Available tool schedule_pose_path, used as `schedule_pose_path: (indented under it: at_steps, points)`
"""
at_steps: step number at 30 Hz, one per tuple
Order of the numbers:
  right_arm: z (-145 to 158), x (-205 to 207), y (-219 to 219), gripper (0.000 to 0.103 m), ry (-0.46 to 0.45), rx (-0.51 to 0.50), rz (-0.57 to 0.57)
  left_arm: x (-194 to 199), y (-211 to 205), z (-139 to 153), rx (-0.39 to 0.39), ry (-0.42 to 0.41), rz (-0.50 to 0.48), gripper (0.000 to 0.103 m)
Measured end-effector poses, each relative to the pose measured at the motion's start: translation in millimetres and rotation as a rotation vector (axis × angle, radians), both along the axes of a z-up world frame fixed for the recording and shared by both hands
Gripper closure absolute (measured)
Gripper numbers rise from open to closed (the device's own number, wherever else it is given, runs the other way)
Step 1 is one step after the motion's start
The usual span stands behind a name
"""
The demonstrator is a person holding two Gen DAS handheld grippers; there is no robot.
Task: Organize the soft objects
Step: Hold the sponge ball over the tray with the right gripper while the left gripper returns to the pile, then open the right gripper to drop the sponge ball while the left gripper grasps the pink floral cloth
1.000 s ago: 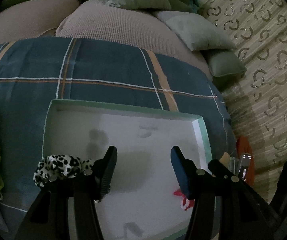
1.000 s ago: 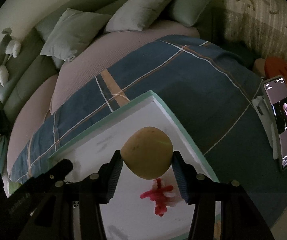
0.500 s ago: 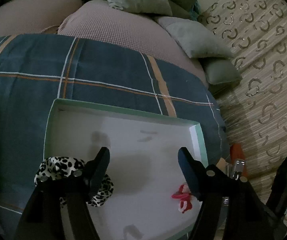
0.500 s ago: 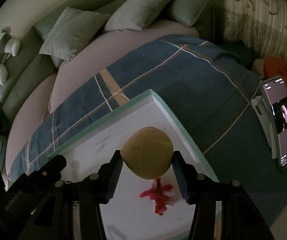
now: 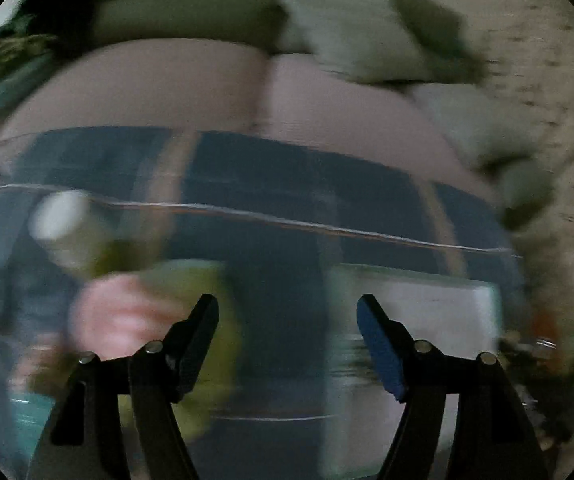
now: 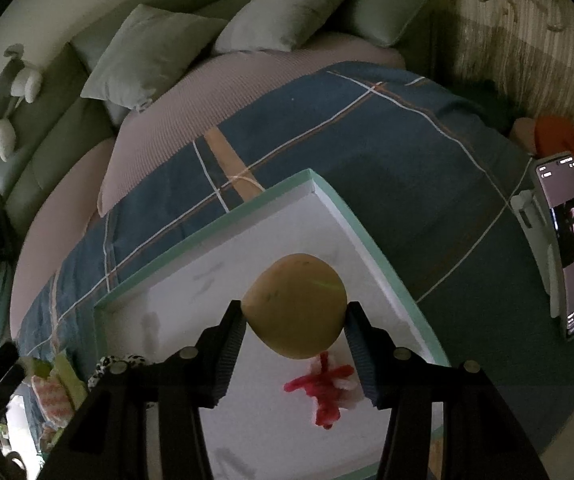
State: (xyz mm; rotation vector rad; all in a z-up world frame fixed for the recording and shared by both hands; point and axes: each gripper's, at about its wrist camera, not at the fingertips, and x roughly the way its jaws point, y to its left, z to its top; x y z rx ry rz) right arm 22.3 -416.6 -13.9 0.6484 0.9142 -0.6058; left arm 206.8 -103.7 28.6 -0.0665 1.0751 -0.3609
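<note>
Over the plaid blanket (image 6: pixel 387 128), right claw (image 6: pixel 295 330) grips a yellow ball (image 6: pixel 296 306); left claw (image 5: pixel 287 332) gapes empty.

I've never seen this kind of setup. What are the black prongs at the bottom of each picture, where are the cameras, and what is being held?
No robot here: a person holds a hand-held gripper in each hand, with a camera on each looking along its two fingers. The blurred picture is from the left gripper; its jaws stand apart with nothing between them. The sharp one is from the right gripper, closed on a soft yellow ball above a white tray on a plaid blanket. A red fuzzy toy lies in the tray; a leopard-print scrunchie sits at its edge.
</note>
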Motion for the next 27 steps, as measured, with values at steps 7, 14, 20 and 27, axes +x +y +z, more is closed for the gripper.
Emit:
schedule_pose_path:
  at_steps: [7, 14, 20, 27]
  points:
    - [-4.8, 2.9, 0.1, 0.049, 0.019, 0.007, 0.01, 23.9, 124.1, -20.3, 0.082, 0.116, 0.219, 0.031]
    - [-5.7, 3.8, 1.0, 0.049, 0.021, 0.011, 0.008, 37.8, 187.7, -65.6, 0.117, 0.305, 0.305, 0.031]
    - [-6.9, 5.4, 0.9, 0.049, 0.029, 0.011, 0.008, 46.2, 183.9, -94.8, 0.187, 0.414, 0.231, 0.032]
    - [-9.8, 6.1, 0.6, 0.048, 0.037, 0.018, 0.007, 48.6, 185.8, -107.0, 0.21, 0.415, 0.235, 0.079]
